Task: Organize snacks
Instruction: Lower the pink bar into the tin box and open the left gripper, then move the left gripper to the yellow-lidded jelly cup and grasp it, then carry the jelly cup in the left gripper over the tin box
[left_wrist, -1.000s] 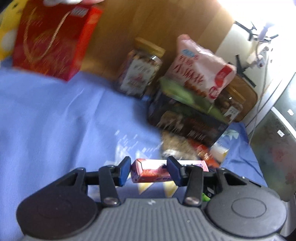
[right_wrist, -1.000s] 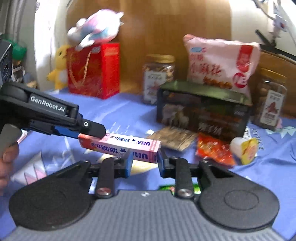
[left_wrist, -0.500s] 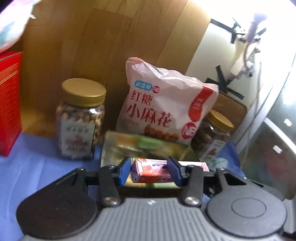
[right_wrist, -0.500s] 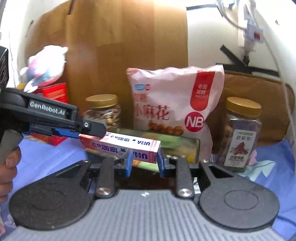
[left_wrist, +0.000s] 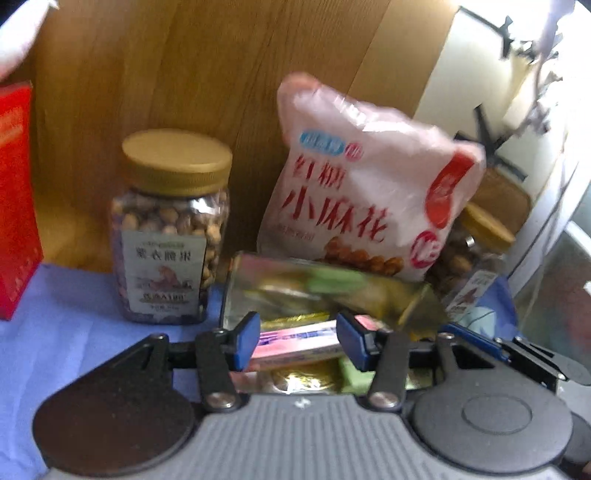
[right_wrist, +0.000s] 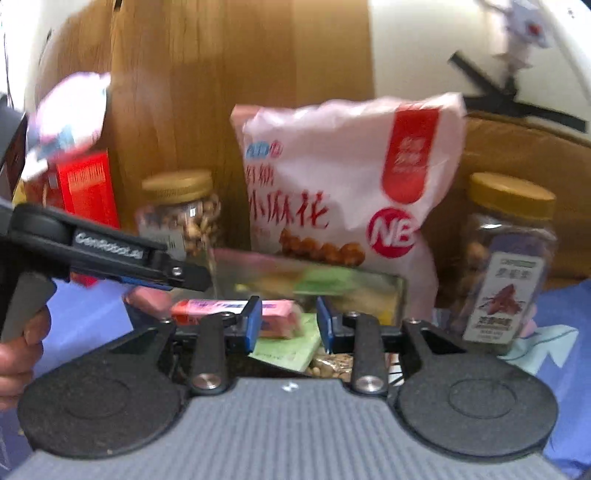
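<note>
both grippers just let go: left gripper (left_wrist: 295, 341) and right gripper (right_wrist: 286, 325) fingers now spread, pink candy box (left_wrist: 299, 341) dropped into the tin (left_wrist: 402, 291) at lower centre, so that snack looks sorted.

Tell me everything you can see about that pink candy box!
The pink candy box is long, slim and looks like cardboard, pink with a white stripe and blurry blue print. It lies nearly flat in the open tin, over a green packet. It sits between the blue pads of both tools, left and right, which look spread. The blur hides any contact.
</note>
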